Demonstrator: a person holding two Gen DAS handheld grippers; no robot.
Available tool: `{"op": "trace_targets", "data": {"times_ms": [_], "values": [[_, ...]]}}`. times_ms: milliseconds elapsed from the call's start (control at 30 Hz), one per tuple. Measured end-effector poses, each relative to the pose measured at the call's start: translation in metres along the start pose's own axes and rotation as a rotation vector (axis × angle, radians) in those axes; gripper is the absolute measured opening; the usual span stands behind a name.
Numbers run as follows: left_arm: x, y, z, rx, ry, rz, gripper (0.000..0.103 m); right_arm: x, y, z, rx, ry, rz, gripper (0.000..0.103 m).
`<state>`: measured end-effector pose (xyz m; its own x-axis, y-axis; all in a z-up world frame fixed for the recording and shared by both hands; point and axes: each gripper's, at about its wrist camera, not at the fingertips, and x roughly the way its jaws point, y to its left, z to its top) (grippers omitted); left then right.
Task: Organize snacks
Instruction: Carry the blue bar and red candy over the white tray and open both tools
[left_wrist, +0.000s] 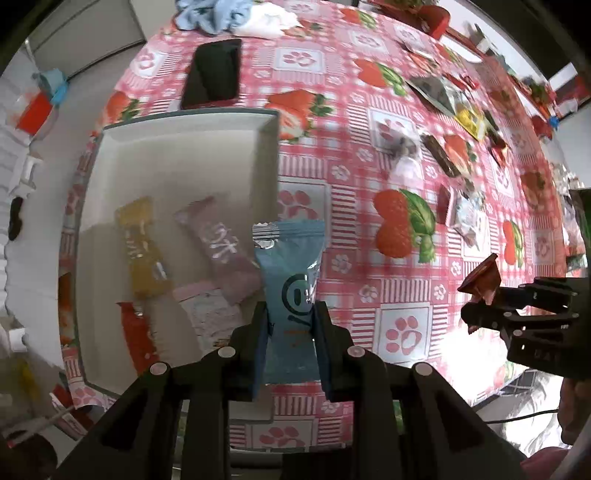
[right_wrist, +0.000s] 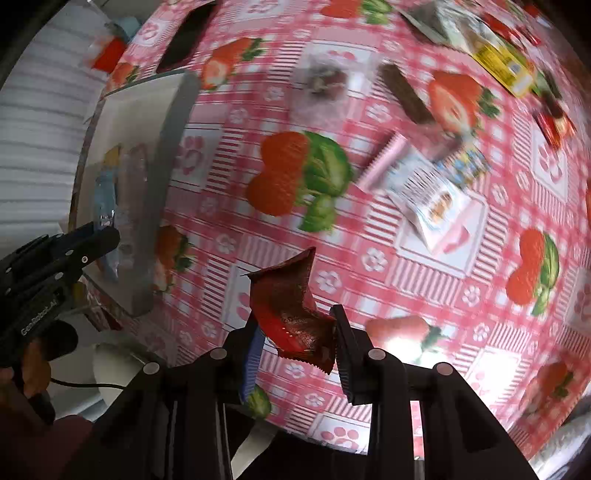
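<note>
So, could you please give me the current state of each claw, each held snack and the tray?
left claw: shut on blue packet
blue packet: held upright, off the table, beside the tray's right wall
right claw: shut on red wrapper
red wrapper: crumpled, held above the tablecloth
white tray: open-topped, holding several snack bars lying flat
black phone: lying flat, screen dark
</note>
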<state>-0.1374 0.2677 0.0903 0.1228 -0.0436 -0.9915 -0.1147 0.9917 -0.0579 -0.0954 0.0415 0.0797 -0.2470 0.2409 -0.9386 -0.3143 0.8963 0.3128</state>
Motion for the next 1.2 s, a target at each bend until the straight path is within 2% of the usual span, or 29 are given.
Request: {"op": "trace_targets", "data": {"times_ms": [600, 1200], "values": [[-0.013, 0.067, 0.002, -0.14, -0.048, 0.017, 0.026, -0.001, 0.086, 0.054, -0.193, -0.015, -0.025, 0.037], [-0.009, 0.114, 0.038, -0.2, -0.091, 0.074, 0.026, 0.021, 0.166, 0.119, -0.293, -0.019, -0.008, 0.037]]}}
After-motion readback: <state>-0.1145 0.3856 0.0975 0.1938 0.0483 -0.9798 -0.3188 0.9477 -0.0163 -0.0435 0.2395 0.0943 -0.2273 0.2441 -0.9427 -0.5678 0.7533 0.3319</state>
